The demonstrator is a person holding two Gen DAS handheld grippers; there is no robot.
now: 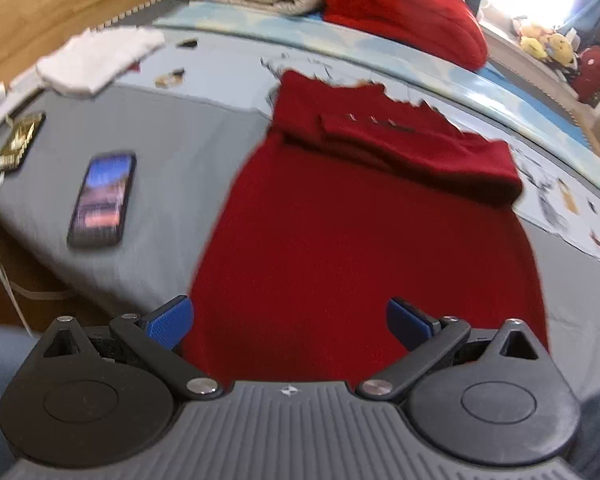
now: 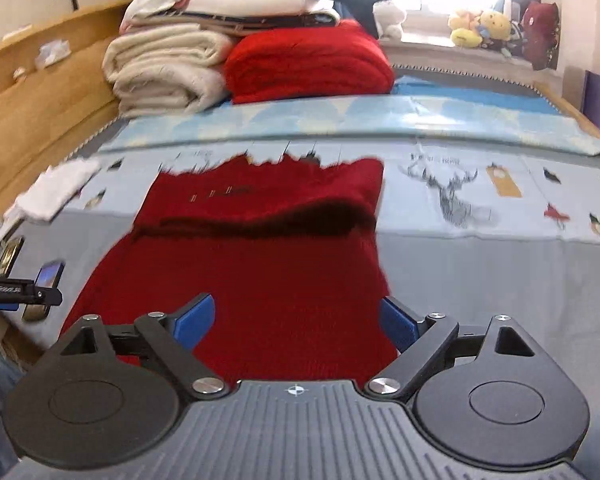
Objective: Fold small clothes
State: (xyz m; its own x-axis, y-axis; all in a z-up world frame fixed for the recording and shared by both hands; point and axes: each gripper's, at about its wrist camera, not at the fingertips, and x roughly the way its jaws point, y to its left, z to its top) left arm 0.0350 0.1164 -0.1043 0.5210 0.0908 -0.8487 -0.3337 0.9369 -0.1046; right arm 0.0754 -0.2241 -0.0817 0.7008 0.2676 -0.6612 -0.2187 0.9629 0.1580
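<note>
A dark red knitted garment (image 1: 360, 232) lies spread on the bed, its far part folded back over itself into a thick band (image 1: 404, 148). It also shows in the right wrist view (image 2: 252, 272). My left gripper (image 1: 290, 322) is open and empty above the garment's near edge, blue pads wide apart. My right gripper (image 2: 296, 322) is open and empty above the near right part of the garment. The left gripper's tip (image 2: 20, 294) shows at the left edge of the right wrist view.
A phone (image 1: 102, 200) and a second charging device (image 1: 18, 142) lie on the grey sheet left of the garment. A white cloth (image 1: 96, 58) lies far left. Folded beige blankets (image 2: 164, 68) and a red blanket (image 2: 308, 64) are stacked at the headboard. Plush toys (image 2: 480, 26) sit on the windowsill.
</note>
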